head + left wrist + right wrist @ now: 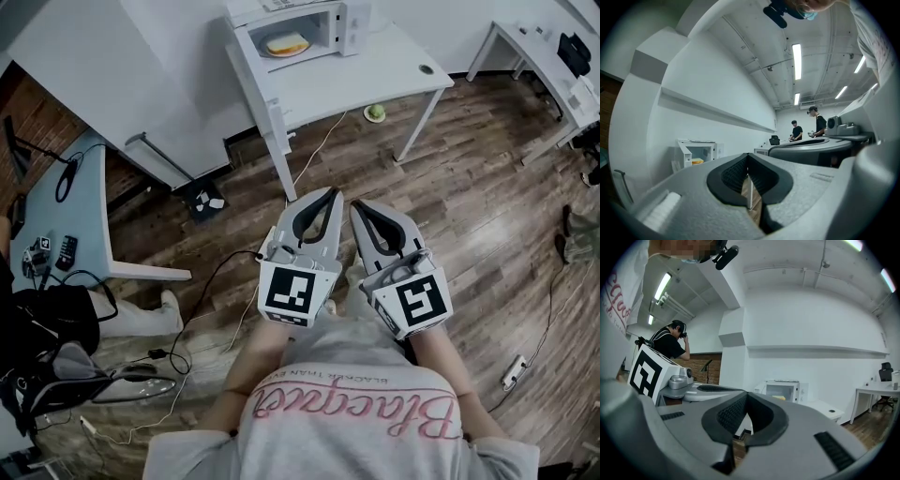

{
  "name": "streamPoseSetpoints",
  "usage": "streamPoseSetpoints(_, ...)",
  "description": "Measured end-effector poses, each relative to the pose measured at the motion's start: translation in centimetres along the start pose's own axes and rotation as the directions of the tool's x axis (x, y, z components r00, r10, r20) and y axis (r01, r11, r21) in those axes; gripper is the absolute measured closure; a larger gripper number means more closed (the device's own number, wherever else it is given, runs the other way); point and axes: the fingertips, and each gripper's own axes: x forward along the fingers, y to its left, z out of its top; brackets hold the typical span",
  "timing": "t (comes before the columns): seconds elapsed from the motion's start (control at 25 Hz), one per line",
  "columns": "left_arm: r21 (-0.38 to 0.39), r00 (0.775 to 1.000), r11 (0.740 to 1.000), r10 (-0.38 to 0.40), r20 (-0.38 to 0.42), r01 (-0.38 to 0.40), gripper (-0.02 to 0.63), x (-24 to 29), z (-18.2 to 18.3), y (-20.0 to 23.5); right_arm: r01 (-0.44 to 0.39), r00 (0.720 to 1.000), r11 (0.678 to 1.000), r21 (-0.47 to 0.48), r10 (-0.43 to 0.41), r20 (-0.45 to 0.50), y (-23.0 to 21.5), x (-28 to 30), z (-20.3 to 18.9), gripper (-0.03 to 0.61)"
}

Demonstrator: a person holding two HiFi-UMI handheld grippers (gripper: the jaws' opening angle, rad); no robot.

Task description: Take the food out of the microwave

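The white microwave (300, 28) stands with its door open on a white table (375, 80) at the top of the head view. Inside it lies a plate with a yellow-topped slice of food (286, 43). My left gripper (334, 195) and right gripper (356, 206) are held side by side in front of the person's chest, above the wooden floor and well short of the table. Both are shut with nothing between the pads. The left gripper (748, 157) view shows the microwave (698, 154) small and far off. From the right gripper (746, 395) the microwave (780, 391) and food (779, 398) show ahead.
A small green object (375, 112) lies on the floor under the table. A grey desk (66, 216) with cables stands at the left, another white desk (544, 56) at the right. Cables trail across the floor. Other people (796, 130) stand in the background.
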Motion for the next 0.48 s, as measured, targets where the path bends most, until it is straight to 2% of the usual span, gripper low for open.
streamPoseSetpoints(0.48,0.010,0.997,0.997,0.077,-0.011,-0.077,0.607,9.1,-0.2,4.1,-0.058,0.998,0.998,0.020,0.058,0.018,-7.8,6.9,-0.2,0.569)
